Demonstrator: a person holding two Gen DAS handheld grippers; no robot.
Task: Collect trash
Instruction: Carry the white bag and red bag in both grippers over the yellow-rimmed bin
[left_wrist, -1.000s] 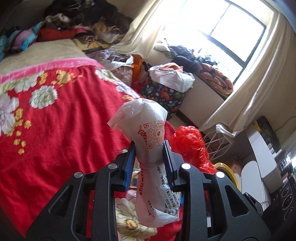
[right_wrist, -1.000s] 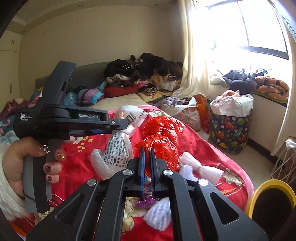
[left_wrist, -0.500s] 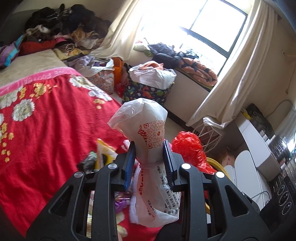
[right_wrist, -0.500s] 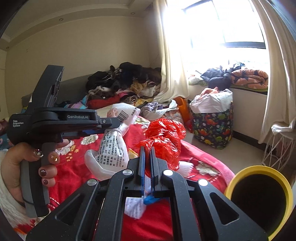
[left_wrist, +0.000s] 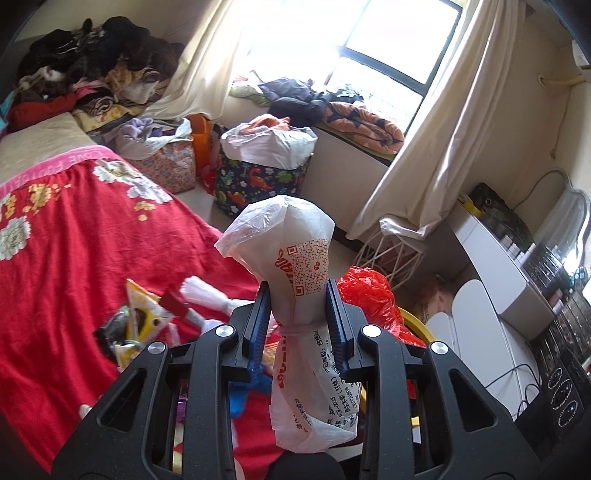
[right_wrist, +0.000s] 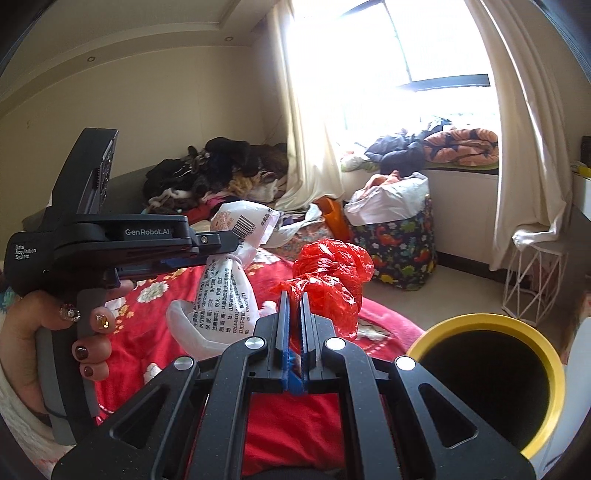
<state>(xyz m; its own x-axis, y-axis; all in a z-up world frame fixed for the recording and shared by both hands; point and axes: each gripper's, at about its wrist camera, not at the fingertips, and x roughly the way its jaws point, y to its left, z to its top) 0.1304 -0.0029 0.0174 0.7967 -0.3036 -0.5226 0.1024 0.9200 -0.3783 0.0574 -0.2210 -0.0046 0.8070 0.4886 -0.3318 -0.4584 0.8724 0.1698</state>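
The left gripper (left_wrist: 298, 301) pinches a white printed plastic bag (left_wrist: 295, 266); the right gripper (right_wrist: 294, 314) nips a crumpled red plastic bag (right_wrist: 332, 273) beside the yellow-rimmed bin (right_wrist: 546, 354). That thin nip, seemingly shallow, could slip short of the bin.

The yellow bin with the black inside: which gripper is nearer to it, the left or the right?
Right. The right gripper, shut on the red bag, is just beside the yellow bin. The left gripper, shut on the white bag, is farther away, over the bed.
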